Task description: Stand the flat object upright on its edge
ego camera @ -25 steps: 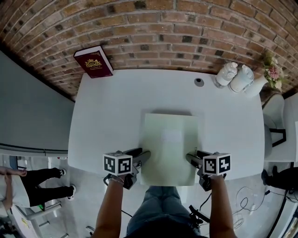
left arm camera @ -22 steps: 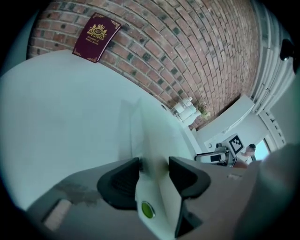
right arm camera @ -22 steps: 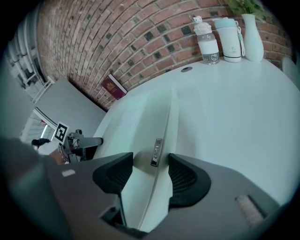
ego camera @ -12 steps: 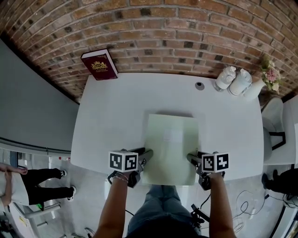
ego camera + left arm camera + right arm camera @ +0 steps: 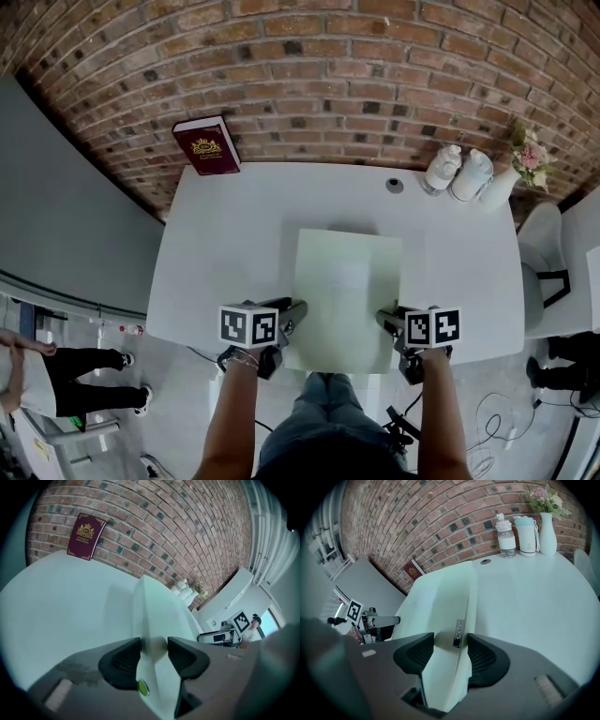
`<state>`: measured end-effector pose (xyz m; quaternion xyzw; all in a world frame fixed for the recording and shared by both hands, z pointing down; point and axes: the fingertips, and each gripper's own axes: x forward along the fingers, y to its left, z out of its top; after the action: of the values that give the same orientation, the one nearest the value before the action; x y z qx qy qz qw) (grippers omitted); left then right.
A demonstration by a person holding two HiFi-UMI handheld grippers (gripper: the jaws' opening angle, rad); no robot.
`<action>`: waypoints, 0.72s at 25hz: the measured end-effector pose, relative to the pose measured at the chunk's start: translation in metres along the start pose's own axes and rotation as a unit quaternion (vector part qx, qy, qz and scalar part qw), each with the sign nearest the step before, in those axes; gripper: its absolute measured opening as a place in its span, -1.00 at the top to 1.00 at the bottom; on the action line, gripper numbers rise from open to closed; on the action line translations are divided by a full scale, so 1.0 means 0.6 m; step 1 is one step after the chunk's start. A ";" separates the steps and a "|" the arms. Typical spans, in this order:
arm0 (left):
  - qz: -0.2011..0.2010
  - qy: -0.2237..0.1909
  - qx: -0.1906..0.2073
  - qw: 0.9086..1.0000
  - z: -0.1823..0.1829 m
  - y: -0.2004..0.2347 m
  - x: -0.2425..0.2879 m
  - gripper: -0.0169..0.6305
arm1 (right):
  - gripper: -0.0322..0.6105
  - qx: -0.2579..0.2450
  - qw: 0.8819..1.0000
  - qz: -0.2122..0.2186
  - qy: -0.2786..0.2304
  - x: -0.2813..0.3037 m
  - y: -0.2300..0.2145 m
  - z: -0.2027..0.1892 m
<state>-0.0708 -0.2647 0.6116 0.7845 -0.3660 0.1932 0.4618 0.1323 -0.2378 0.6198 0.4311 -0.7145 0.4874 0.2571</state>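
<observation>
1. Nearest the person, at the front edge of the white table, the left gripper and the right gripper each pinched a near corner of the flat pale-green case.
2. The left gripper's jaws had just been closing; in its own view the dark ribbed pads pressed on either face of the case's left edge, beside a small green dot.
3. The right gripper's jaws had likewise just been closing and clamped the case's right edge, where a small dark label sat between the pads.
4. From both grips the case stretched away toward the middle of the table, its far end casting a faint shadow on the white top.
5. Farther back, a small round dark object lay near the table's rear edge.
6. At the rear right stood a clear bottle, a pale flask and a white vase of flowers, close together.
7. At the rear left, a maroon book leaned upright against the brick wall.
</observation>
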 end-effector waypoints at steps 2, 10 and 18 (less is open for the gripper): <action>0.001 -0.006 -0.003 1.000 0.004 -0.005 -0.008 0.36 | 0.19 -0.001 1.000 0.001 -0.007 -0.009 0.006 0.004; 0.005 -0.031 -0.001 0.999 0.023 -0.021 -0.039 0.36 | 0.20 -0.009 0.999 0.005 -0.032 -0.036 0.029 0.021; 0.005 -0.064 0.015 0.998 0.061 -0.043 -0.070 0.37 | 0.20 -0.015 0.998 0.011 -0.061 -0.065 0.052 0.050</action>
<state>-0.0804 -0.2720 0.5511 0.8002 -0.3959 0.1504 0.4246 0.1261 -0.2465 0.5626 0.4486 -0.7407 0.4518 0.2143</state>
